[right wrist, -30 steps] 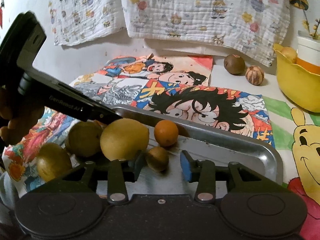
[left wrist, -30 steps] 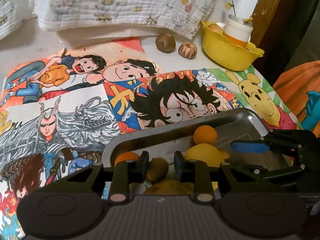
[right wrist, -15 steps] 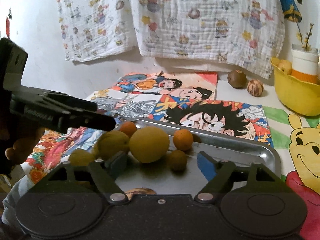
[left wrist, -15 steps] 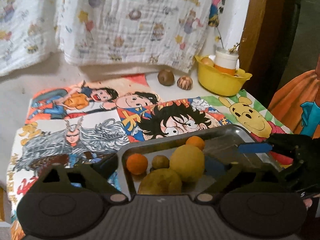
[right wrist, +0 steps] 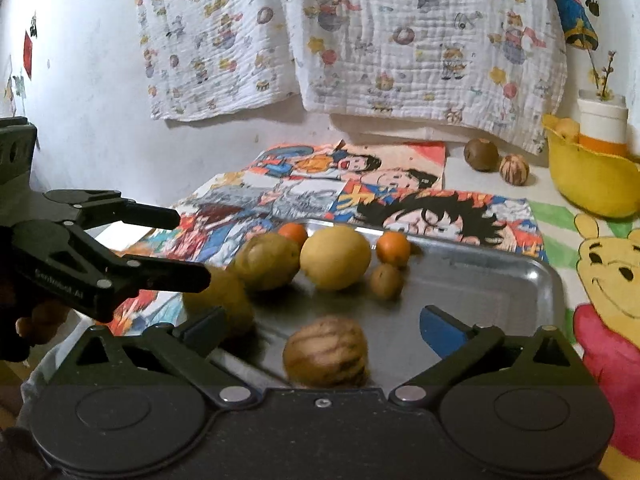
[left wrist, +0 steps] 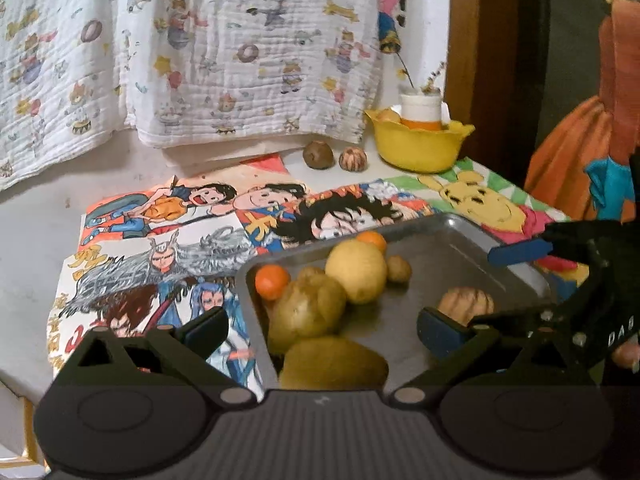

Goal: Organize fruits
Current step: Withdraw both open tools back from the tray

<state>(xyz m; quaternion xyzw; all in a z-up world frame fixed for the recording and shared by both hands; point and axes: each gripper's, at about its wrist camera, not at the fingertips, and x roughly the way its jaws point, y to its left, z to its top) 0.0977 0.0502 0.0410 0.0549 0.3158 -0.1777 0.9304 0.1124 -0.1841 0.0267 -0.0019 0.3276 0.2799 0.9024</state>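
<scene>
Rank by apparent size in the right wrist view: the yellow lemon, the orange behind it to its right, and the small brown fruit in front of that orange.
1. yellow lemon
2. and 3. orange and small brown fruit: too alike to rank.

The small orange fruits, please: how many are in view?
2, both in the metal tray: one at its far-left edge, one right of the big yellow fruit. Others may be hidden.

Fruits crowd the left half of the metal tray (right wrist: 536,276); its right half lies open beyond a striped fruit (right wrist: 326,352).
</scene>
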